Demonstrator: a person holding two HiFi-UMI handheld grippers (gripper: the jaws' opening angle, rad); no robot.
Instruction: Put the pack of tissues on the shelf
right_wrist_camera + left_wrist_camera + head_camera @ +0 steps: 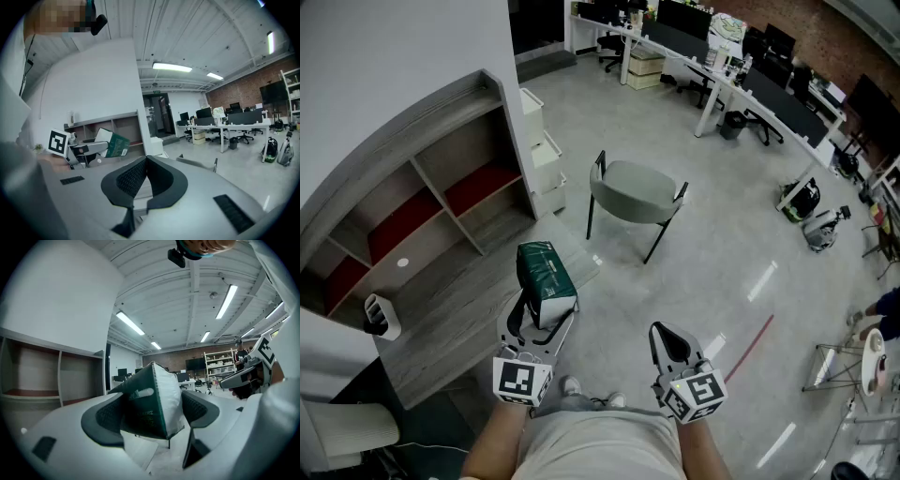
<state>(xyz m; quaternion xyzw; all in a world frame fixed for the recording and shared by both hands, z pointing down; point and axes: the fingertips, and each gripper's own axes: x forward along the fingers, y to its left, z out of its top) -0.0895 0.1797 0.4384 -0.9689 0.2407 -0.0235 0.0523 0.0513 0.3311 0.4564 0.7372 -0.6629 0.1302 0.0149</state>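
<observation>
polished grey floor (712,262) runs through an open office. at the left gripper (542,314), the jaws stand wide and clamp the pack of tissues (546,277), a dark green pack with a white end, which stands upright between the pads. the right gripper (672,342) sits beside it with its jaws pressed together on nothing. both are held low in front of the person's body. the pack is in the air near the front edge of the grey wooden shelf (412,131), whose open compartments have red backs, and is not resting on it. a grey chair (636,192) stands on the floor just beyond the pack, and long desks (750,89) line the far side of the room.
</observation>
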